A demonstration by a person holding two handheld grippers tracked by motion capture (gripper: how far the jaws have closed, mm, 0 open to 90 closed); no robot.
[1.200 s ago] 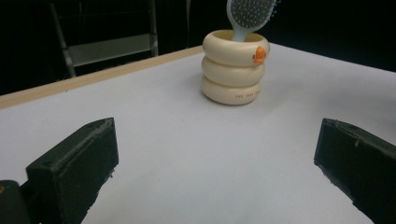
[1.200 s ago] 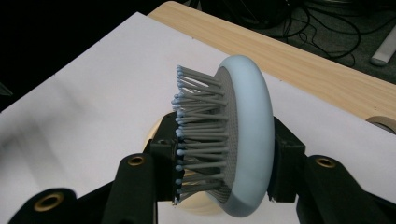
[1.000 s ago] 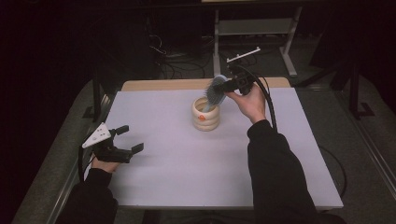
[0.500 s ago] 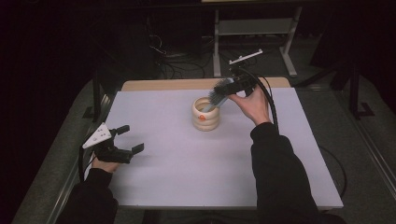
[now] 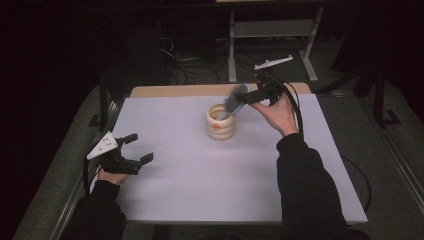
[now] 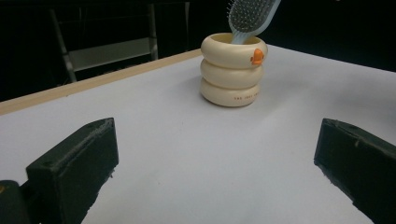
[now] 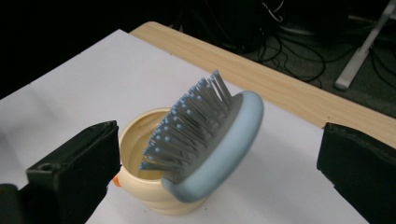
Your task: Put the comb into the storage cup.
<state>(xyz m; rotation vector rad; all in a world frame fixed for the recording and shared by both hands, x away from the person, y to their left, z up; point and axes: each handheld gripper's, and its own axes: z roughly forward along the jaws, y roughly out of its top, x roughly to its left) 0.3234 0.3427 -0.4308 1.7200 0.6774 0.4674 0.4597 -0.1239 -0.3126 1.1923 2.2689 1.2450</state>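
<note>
Just above the middle of the high view, a cream ringed cup (image 5: 221, 122) stands on the white table (image 5: 200, 190), and a pale blue hairbrush (image 5: 235, 100) leans out of it, handle down inside, bristled head tipped up toward the upper right. It rests on the cup's rim by its own weight, which is why it stays slanted rather than upright.

Right beside the brush head, the right gripper (image 5: 252, 96) has just been opening its jaws; in the right gripper view they stand wide on either side of the hairbrush (image 7: 210, 140) with clear gaps, no pad pressing on it. So the brush looks let go, dropped into the cup (image 7: 149, 186) and left to stand there.

Down at the lower left of the high view, the left gripper (image 5: 137, 150) lies low over the table, well apart from the cup. Its jaws are spread with nothing between them, and it simply faces the cup (image 6: 233, 74) from a distance, apparently idle while the other hand does the placing.
</note>
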